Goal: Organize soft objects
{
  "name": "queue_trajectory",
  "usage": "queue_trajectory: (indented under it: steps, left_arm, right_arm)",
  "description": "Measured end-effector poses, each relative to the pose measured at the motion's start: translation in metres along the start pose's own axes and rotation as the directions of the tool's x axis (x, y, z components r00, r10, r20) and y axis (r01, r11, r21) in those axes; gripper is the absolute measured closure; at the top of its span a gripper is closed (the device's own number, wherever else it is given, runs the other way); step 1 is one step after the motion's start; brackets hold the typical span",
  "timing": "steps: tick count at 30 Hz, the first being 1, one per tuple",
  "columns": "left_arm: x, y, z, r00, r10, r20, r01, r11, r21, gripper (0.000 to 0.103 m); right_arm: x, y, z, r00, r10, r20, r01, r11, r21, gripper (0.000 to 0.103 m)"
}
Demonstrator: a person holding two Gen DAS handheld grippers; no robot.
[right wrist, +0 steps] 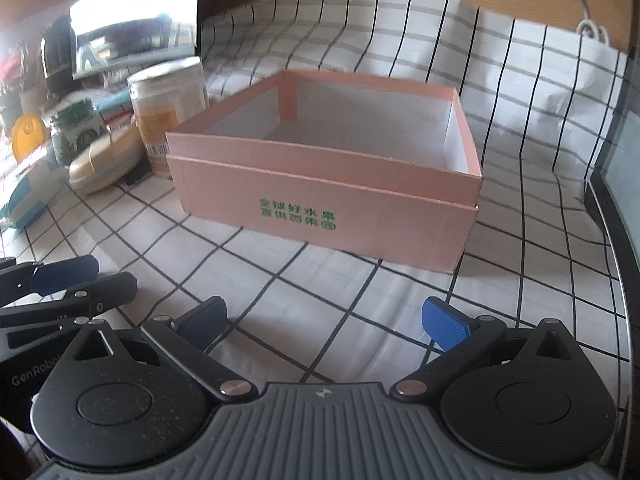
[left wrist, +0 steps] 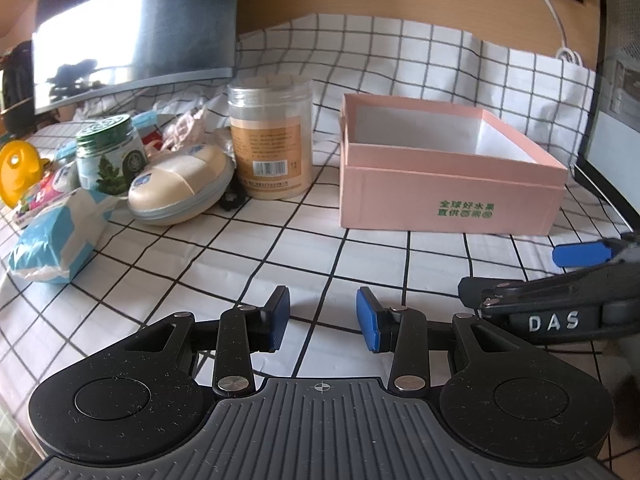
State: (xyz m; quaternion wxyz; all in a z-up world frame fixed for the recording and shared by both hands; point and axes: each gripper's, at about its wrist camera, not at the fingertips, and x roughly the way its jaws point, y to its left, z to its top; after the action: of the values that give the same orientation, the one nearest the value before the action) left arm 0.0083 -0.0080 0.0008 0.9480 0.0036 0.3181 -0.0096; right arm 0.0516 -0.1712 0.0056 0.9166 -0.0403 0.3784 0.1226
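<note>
Right-wrist view blurs far-left clutter; we cannot read label on tall jar (right wrist: 170, 112). Pink box (right wrist: 328, 184) hides jar's right lower side there. In left-wrist view, right gripper (left wrist: 568, 276) cut off by right edge; we see only one blue pad and dark finger. Yellow object (left wrist: 16, 172) cut by left edge, kind unclear. Small black thing (left wrist: 232, 200) half hidden behind oval case (left wrist: 180, 184). Box's green print too small to read.
</note>
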Motion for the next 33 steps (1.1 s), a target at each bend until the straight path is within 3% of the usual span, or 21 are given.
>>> queue_trajectory:
  steps: [4, 6, 9, 11, 13, 16, 19, 21, 24, 27, 33]
  left_arm:
    - [0.003, 0.011, 0.013, 0.992, -0.084, -0.092, 0.086, 0.996, 0.019, 0.063]
    - [0.005, 0.025, 0.019, 0.981, -0.136, -0.136, 0.134, 0.991, -0.022, 0.074]
    - [0.01, 0.053, 0.028, 0.948, -0.241, -0.209, 0.223, 0.969, -0.102, 0.077]
    - [0.01, 0.073, 0.033, 0.928, -0.306, -0.214, 0.276, 0.948, -0.156, 0.077]
    - [0.002, 0.105, 0.041, 0.929, -0.332, -0.163, 0.299, 0.933, -0.199, 0.077]
    - [-0.014, 0.16, 0.058, 0.961, -0.269, -0.068, 0.249, 0.945, -0.213, 0.077]
    - [-0.026, 0.233, 0.075, 0.993, -0.119, 0.021, 0.121, 0.97, -0.212, 0.077]
    - [-0.028, 0.29, 0.082, 0.997, 0.016, 0.08, 0.002, 0.976, -0.217, 0.077]
    - [-0.012, 0.371, 0.096, 0.991, 0.118, 0.057, -0.101, 0.964, -0.246, 0.077]
    - [0.011, 0.42, 0.103, 0.99, 0.138, 0.024, -0.126, 0.951, -0.281, 0.077]
    - [0.069, 0.449, 0.102, 0.998, 0.066, -0.005, -0.066, 0.971, -0.229, 0.075]
  right_arm:
    - [0.004, 0.002, 0.007, 0.998, -0.025, -0.058, 0.026, 1.0, 0.013, 0.0]
    - [0.004, 0.004, 0.01, 0.995, -0.037, -0.094, 0.04, 0.999, 0.029, 0.0]
    - [0.005, 0.012, 0.015, 0.989, -0.045, -0.144, 0.051, 0.998, 0.034, 0.0]
    - [0.01, 0.021, 0.026, 0.977, -0.022, -0.21, 0.024, 1.0, 0.009, 0.0]
    - [0.009, 0.038, 0.042, 0.97, -0.056, -0.237, 0.056, 0.998, -0.004, 0.003]
    - [-0.018, 0.086, 0.083, 0.994, -0.074, -0.08, 0.067, 0.994, -0.091, 0.003]
    - [-0.037, 0.14, 0.133, 0.996, -0.056, 0.076, 0.067, 0.987, -0.149, 0.003]
    - [-0.041, 0.175, 0.172, 0.991, -0.032, 0.132, 0.053, 0.986, -0.156, 0.003]
    - [-0.038, 0.231, 0.233, 0.986, 0.049, 0.159, -0.021, 0.985, -0.174, 0.003]
    - [-0.033, 0.278, 0.277, 0.981, 0.109, 0.159, -0.077, 0.977, -0.198, 0.003]
    - [-0.019, 0.333, 0.323, 0.977, 0.205, 0.065, -0.188, 0.962, -0.2, 0.003]
